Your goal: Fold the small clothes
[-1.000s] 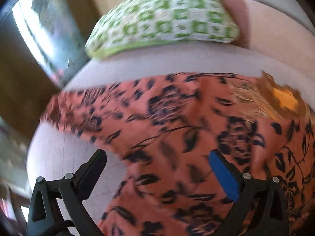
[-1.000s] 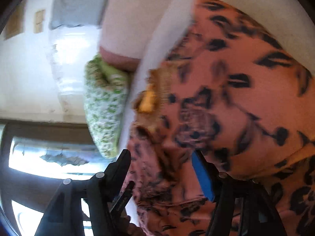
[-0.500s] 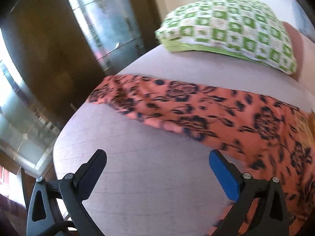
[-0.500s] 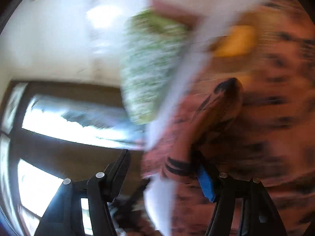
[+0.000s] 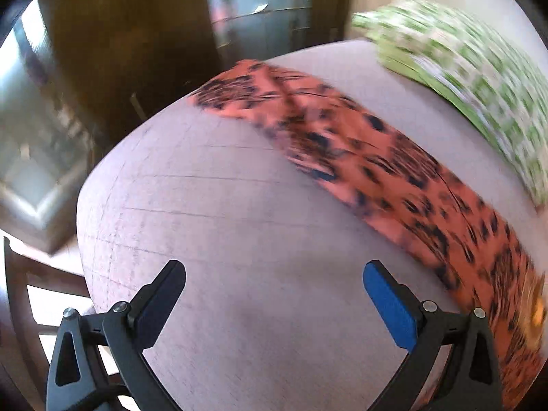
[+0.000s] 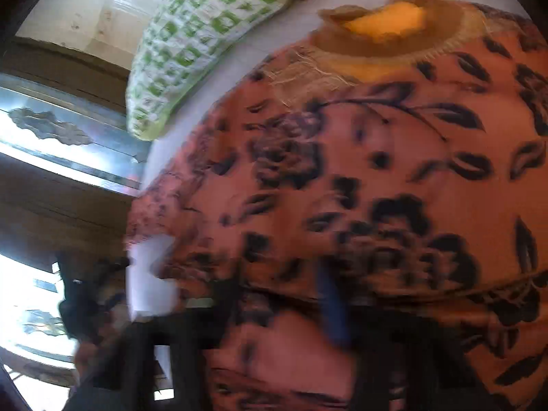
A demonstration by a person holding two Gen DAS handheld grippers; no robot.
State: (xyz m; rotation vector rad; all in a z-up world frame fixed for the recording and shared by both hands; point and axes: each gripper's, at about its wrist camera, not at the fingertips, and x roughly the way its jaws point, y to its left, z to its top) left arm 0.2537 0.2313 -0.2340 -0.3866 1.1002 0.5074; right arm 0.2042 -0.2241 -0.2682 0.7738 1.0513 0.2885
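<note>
Right gripper (image 6: 284,311) jaws have just been closing on the orange floral garment (image 6: 359,188); left gripper (image 5: 274,294), jaws apart and empty, should pinch the far sleeve (image 5: 246,85) and fold inward, keeping cloth flat.

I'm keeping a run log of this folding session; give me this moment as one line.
step: folding | left gripper: open, empty, over bed | right gripper: jaws just closing on orange garment

A pale grey bed surface (image 5: 212,226) is flanked by dark wooden panelling (image 5: 113,44), bright glazed panes (image 6: 58,137), and a cream wall (image 6: 78,7).
</note>
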